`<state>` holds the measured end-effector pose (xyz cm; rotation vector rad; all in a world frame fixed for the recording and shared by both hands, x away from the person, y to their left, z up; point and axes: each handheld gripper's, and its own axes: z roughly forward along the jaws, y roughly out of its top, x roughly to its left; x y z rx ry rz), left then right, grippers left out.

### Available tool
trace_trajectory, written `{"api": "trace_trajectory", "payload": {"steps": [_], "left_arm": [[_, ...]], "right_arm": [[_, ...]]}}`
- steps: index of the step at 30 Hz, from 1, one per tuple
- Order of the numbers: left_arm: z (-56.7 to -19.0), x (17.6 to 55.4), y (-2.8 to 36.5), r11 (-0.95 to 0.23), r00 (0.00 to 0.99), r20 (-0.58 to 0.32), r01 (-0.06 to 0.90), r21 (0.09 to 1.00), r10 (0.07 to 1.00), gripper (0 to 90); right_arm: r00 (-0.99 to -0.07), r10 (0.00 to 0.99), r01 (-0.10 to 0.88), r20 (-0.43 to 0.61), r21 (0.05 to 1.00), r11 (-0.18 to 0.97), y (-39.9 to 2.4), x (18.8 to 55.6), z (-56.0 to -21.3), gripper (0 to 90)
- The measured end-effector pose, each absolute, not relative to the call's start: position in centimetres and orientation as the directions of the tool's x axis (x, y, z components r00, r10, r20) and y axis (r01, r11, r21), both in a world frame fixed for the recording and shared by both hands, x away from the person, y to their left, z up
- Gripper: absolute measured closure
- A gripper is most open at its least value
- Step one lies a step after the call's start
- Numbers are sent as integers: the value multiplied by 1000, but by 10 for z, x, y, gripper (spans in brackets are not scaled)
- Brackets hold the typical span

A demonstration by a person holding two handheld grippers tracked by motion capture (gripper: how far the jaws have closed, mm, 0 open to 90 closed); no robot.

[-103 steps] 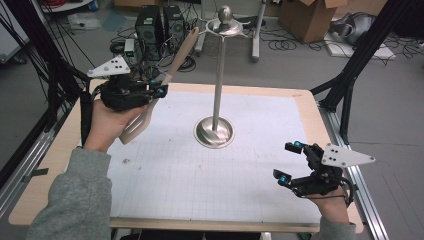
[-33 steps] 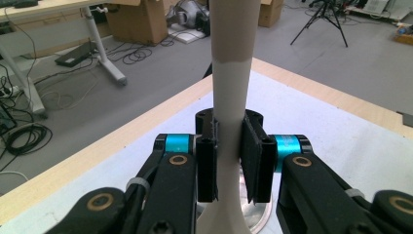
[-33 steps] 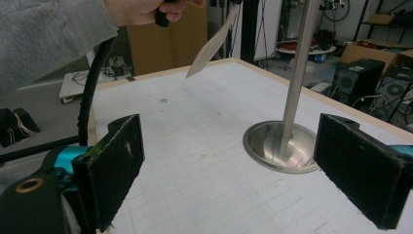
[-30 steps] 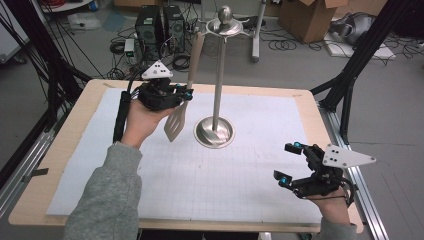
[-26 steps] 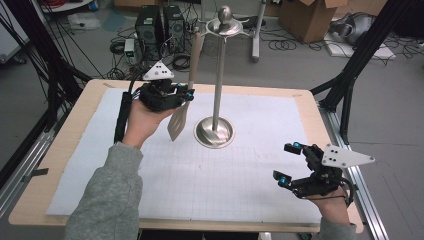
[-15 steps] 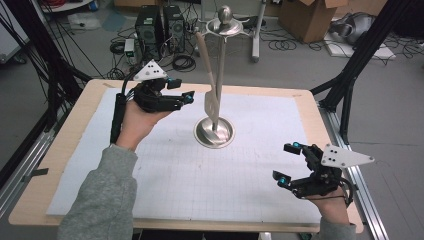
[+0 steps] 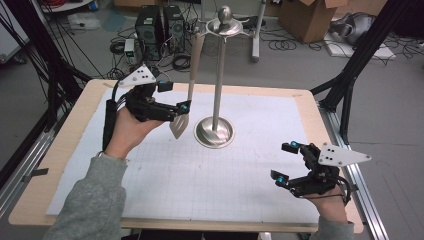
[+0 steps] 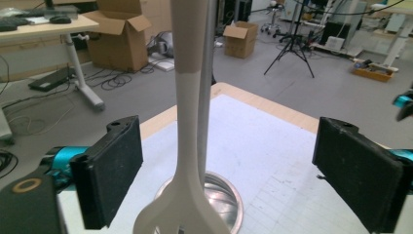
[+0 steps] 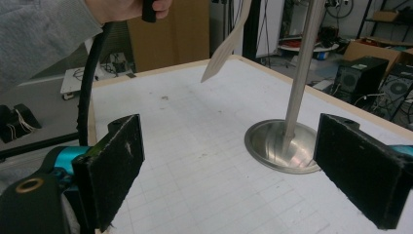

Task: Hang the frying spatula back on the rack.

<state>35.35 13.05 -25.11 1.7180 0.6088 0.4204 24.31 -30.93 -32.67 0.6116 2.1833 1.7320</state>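
On the far left part of the counter (image 7: 70,165), the left claw (image 7: 181,111) hangs above the white gridded mat (image 7: 200,185), held in a hand with a grey sleeve (image 7: 95,200). Its jaws have just been opening and now stand wide apart; the left gripper view shows the spatula (image 8: 187,146) between them with clear space on either side, so neither black pad touches it. The claw is released.

The spatula hangs upright from the rim at the top of the metal stand (image 7: 218,90), its tan handle uppermost and its pale slotted blade at the bottom, off the mat. In the high view it hangs just left of the stand's pole, with the blade near the stand's round base and slightly to its left. In the right gripper view the blade (image 9: 226,44) shows tilted, far off to the left of the pole (image 9: 302,63).

The stand rises from the middle of the far half of the mat, with a shiny disc base, a thin pole, a dish-shaped rim near the top and a ball above that.

At the near right corner of the counter, the right claw (image 7: 285,162) rests low over the mat, well apart from the stand and spatula. Its jaws are spread wide with nothing between them, the pads facing the stand's base across bare mat.

Beyond the counter's far edge, computer towers (image 7: 157,25), cables and cardboard boxes (image 7: 310,17) lie on the floor.
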Motion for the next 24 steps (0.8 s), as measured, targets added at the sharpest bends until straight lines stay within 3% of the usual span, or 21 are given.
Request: {"api": "trace_trajectory", "payload": {"steps": [13, 24], "left_arm": [[-258, 319, 168, -90, 823, -12, 77, 993, 568, 89], [-288, 292, 200, -78, 779, -11, 77, 994, 628, 89]], "right_arm": [[-887, 460, 139, 32, 970, 202, -293, 254, -326, 102], [-891, 454, 139, 21, 963, 229, -282, 256, -328, 102]]}}
